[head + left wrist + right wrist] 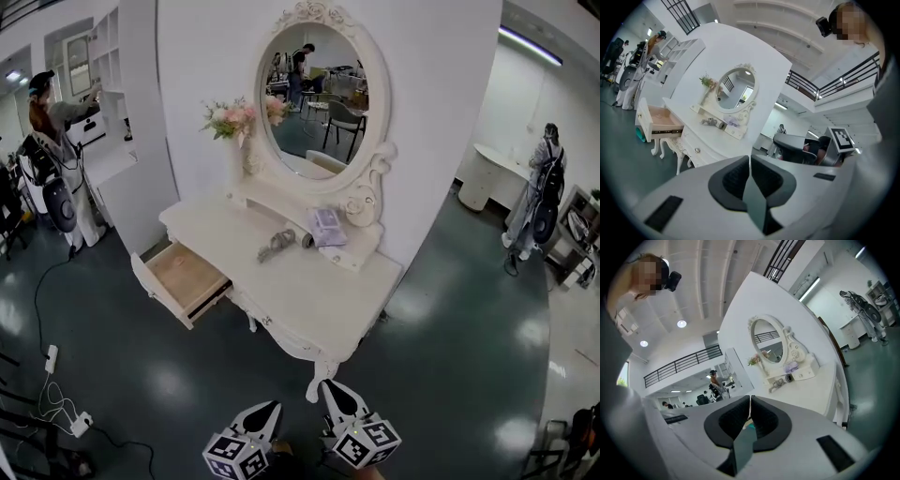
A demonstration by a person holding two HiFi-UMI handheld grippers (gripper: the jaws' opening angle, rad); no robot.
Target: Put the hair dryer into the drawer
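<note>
A grey hair dryer (pixel 278 244) lies on the top of the white vanity table (pixel 309 305), in front of the oval mirror; it also shows small in the left gripper view (pixel 711 122) and the right gripper view (pixel 778 383). The table's left drawer (pixel 183 278) stands pulled out, its wooden bottom bare (pixel 663 119). Both grippers hang low at the bottom of the head view, well short of the table. My left gripper (pixel 265 411) has its jaws together with nothing in them (pixel 750 159). My right gripper (pixel 335 392) is likewise shut and empty (pixel 750 401).
A purple packet (pixel 327 226) lies beside the hair dryer and a vase of flowers (pixel 232 122) stands at the mirror's left. People stand far left (pixel 56 141) and far right (pixel 539 192). Cables and a power strip (pixel 66 412) lie on the dark floor at left.
</note>
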